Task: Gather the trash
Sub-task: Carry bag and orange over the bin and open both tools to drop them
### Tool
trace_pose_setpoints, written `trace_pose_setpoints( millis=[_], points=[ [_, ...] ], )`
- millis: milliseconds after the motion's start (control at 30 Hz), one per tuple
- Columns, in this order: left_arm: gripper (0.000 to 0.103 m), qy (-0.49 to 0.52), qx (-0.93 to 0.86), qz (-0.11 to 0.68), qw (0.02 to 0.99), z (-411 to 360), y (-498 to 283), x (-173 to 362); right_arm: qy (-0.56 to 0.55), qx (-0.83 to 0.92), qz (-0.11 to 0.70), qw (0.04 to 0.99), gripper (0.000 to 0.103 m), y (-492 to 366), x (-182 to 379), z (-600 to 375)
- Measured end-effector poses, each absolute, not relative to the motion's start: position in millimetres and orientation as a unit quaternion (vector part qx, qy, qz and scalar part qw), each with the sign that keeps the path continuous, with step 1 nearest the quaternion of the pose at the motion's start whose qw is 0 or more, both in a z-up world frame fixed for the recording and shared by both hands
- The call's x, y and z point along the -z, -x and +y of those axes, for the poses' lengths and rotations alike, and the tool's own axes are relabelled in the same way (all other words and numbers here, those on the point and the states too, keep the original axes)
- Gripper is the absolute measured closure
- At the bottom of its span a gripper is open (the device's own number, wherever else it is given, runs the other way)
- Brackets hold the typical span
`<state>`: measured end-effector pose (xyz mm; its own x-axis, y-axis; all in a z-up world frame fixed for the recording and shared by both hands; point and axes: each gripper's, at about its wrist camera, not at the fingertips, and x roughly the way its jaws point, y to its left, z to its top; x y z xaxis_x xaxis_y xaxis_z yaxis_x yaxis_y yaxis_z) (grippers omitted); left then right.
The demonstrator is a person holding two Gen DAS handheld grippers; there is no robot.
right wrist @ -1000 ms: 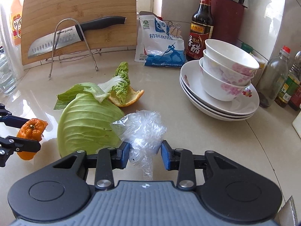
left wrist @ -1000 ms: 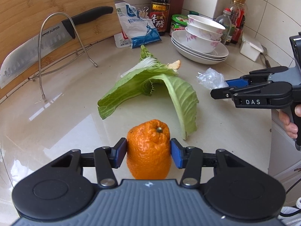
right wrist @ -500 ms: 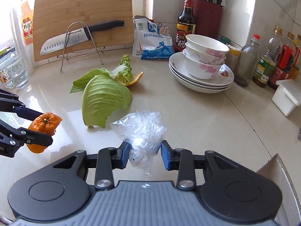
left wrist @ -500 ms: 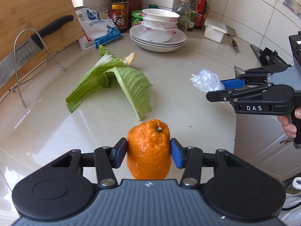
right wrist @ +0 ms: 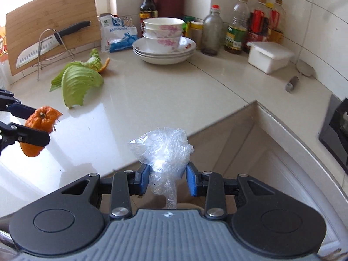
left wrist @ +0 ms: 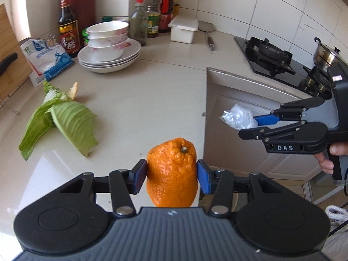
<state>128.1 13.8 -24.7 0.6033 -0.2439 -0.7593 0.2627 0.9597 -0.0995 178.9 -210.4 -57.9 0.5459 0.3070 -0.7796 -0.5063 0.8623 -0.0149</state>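
My left gripper is shut on an orange peel shaped like a whole fruit, held near the counter's front edge. The same peel shows at the left of the right wrist view, in the left gripper. My right gripper is shut on a crumpled clear plastic wrap, hanging past the counter edge over the cabinet front. In the left wrist view the right gripper carries that wrap on the right, with a hand behind it. Cabbage leaves and a small peel piece lie on the counter.
Stacked bowls on plates, a salt bag, sauce bottles and a white box line the back. A knife leans on a rack by a cutting board. A gas stove with a pot is at right.
Both grippers have swung right with their loads, away from the cabbage leaves; the right one now hangs past the counter edge. The stove and cabinet front have come into view.
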Motion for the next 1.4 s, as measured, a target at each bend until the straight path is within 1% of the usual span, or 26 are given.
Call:
trace_pose_setpoints(
  millis=[167,400,433,500,533,567,633,733,800,867,1067,1300,1400],
  points=[
    [0.054,-0.025,0.178,0.416,0.892,-15.4,-137.4,24.7,0.103,-0.196,0.456,0.862,0.063,-171.3,90.6,-238.3],
    [0.054,-0.047,0.213,0.412,0.885,-47.9,-146.7,26.4,0.088,-0.178,0.485,0.851,0.062,-168.2,124.9,-255.7],
    [0.054,-0.049,0.215,0.413,0.884,-50.8,-147.8,26.9,0.086,-0.177,0.485,0.852,0.061,-167.9,127.7,-256.3],
    [0.054,-0.053,0.221,0.414,0.882,-58.4,-149.6,28.1,0.084,-0.179,0.486,0.851,0.045,-167.3,131.1,-256.8],
    [0.054,-0.055,0.223,0.414,0.881,-61.6,-150.6,28.9,0.085,-0.179,0.481,0.854,0.035,-166.4,131.2,-256.4],
    [0.054,-0.056,0.226,0.414,0.88,-64.6,-151.7,29.7,0.085,-0.179,0.479,0.855,0.03,-165.2,130.9,-256.8],
    [0.054,-0.06,0.23,0.414,0.879,-70.7,-153.5,32.4,0.076,-0.179,0.478,0.857,0.025,-163.3,127.9,-259.9],
    [0.054,-0.066,0.24,0.415,0.875,-81.8,-156.6,37.7,0.071,-0.17,0.476,0.86,0.024,-157.5,121.7,-266.7],
    [0.054,-0.069,0.248,0.418,0.871,-89.0,-159.1,43.0,0.068,-0.161,0.472,0.864,0.02,-152.2,115.3,-273.3],
    [0.054,-0.074,0.254,0.422,0.867,-96.7,-161.4,49.2,0.064,-0.152,0.465,0.87,0.015,-145.6,108.0,-280.7],
    [0.054,-0.083,0.275,0.44,0.851,-120.4,-166.3,72.7,0.062,-0.123,0.446,0.885,0.004,-125.0,87.2,-297.9],
    [0.053,-0.097,0.29,0.455,0.836,-141.8,-172.8,96.1,0.053,-0.093,0.437,0.893,0.003,-108.5,74.6,-312.1],
    [0.047,-0.1,0.289,0.452,0.838,-146.9,-176.1,101.5,0.051,-0.081,0.439,0.893,0.003,-103.8,74.2,-316.6]
  ],
)
